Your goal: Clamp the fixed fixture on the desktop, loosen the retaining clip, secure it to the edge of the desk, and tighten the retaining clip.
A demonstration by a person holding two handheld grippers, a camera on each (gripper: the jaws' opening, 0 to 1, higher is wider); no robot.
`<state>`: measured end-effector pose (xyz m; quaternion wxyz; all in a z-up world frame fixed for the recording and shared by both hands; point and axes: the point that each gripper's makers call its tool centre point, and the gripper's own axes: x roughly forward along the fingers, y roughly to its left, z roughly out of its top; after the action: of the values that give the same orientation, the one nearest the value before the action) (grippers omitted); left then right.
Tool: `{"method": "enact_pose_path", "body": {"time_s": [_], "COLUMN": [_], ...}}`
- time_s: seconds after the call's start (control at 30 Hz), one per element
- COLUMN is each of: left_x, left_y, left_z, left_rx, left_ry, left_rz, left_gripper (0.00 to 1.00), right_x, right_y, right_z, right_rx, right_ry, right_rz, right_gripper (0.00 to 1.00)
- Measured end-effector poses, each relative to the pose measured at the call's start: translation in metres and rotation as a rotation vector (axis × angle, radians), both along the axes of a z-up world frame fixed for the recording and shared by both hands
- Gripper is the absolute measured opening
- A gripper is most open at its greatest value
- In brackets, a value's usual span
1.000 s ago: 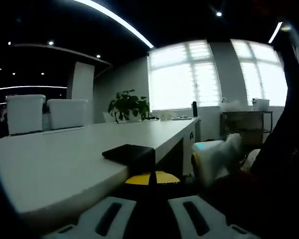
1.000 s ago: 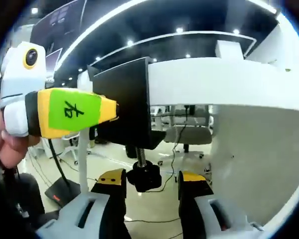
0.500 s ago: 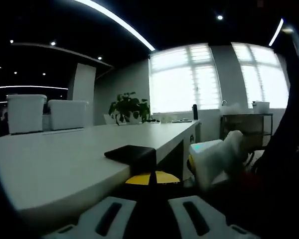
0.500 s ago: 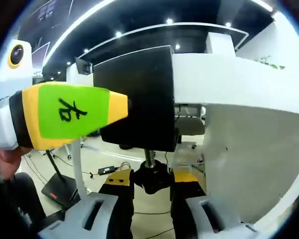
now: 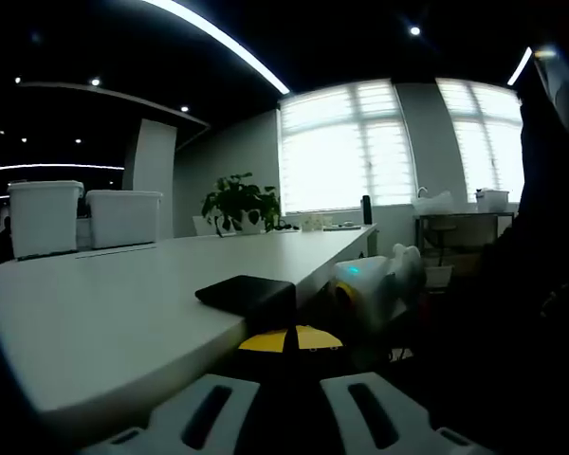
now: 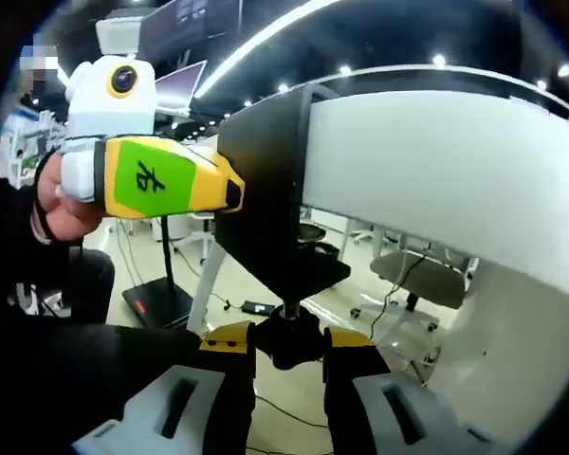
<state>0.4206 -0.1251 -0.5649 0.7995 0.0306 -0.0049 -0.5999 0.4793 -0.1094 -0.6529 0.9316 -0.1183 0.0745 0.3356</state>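
1. Since a second ago: right gripper (image 6: 289, 353) now closed in on the black screw knob (image 6: 287, 337), which earlier stood between parted jaws; yellow jaw tips now pressed against both of its sides.
2. Black clamp fixture (image 6: 270, 223) seated on the edge of the white desk (image 6: 427, 185), flat side plate against the desk's end face, lower arm reaching under the top.
3. Threaded screw running down from that lower arm to the knob, long axis across the tabletop (toward the floor), knob end pointing at the right gripper.
4. Seen in the left gripper view: fixture's upper plate (image 5: 247, 291) lying flat on the desk surface (image 5: 114, 313) at the near edge, reaching inward over the desk.
5. Left gripper (image 6: 229, 193) shut on the fixture's outer side, yellow tip touching the black plate, green label on its body, a hand (image 6: 62, 204) behind it.
6. Farther back on the desk: two white bins (image 5: 45, 217), a potted plant (image 5: 233, 202).
7. Right gripper's body (image 5: 365, 289) visible beyond the desk edge in the left gripper view.
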Motion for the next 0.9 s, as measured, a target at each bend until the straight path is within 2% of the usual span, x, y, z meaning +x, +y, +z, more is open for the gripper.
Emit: {"method": "enact_pose_path", "body": {"time_s": [0.17,0.37,0.43,0.5,0.57,0.63,0.7,0.8,0.87,0.9], "left_x": [-0.002,-0.003,-0.004,-0.004,-0.005,-0.005,-0.005,-0.006,-0.006,-0.006], "left_y": [-0.002,-0.002,-0.002,-0.002,-0.002,-0.002,-0.002,-0.002,-0.001,-0.001], "left_z": [0.0,0.0,0.0,0.0,0.0,0.0,0.0,0.001,0.001,0.002], "left_rx": [-0.003,-0.011,-0.013,-0.017,-0.022,-0.021,-0.023,-0.034,-0.038,-0.041], "left_ry": [0.003,0.011,0.01,0.016,0.021,0.028,0.034,0.046,0.051,0.055], "left_rz": [-0.003,-0.005,-0.005,-0.006,-0.001,0.004,0.008,0.011,0.015,0.017], "left_gripper": [0.02,0.02,0.02,0.02,0.02,0.02,0.02,0.02,0.02,0.02], "right_x": [-0.002,-0.003,-0.002,0.002,0.002,0.001,-0.001,-0.001,-0.002,-0.002], "right_y": [0.002,0.003,0.002,-0.004,-0.01,-0.013,-0.014,-0.02,-0.022,-0.026], "right_z": [0.0,0.0,0.001,0.006,0.006,0.008,0.011,0.017,0.017,0.014], "right_rx": [-0.019,-0.022,-0.045,-0.117,-0.117,-0.16,-0.12,0.003,0.072,0.127], "right_ry": [-0.015,-0.031,-0.053,-0.126,-0.108,-0.126,-0.112,-0.073,-0.034,0.006], "right_rz": [0.072,0.093,0.062,0.001,-0.075,-0.134,-0.202,-0.319,-0.389,-0.448], "right_gripper": [0.25,0.26,0.27,0.33,0.39,0.41,0.43,0.49,0.5,0.5]}}
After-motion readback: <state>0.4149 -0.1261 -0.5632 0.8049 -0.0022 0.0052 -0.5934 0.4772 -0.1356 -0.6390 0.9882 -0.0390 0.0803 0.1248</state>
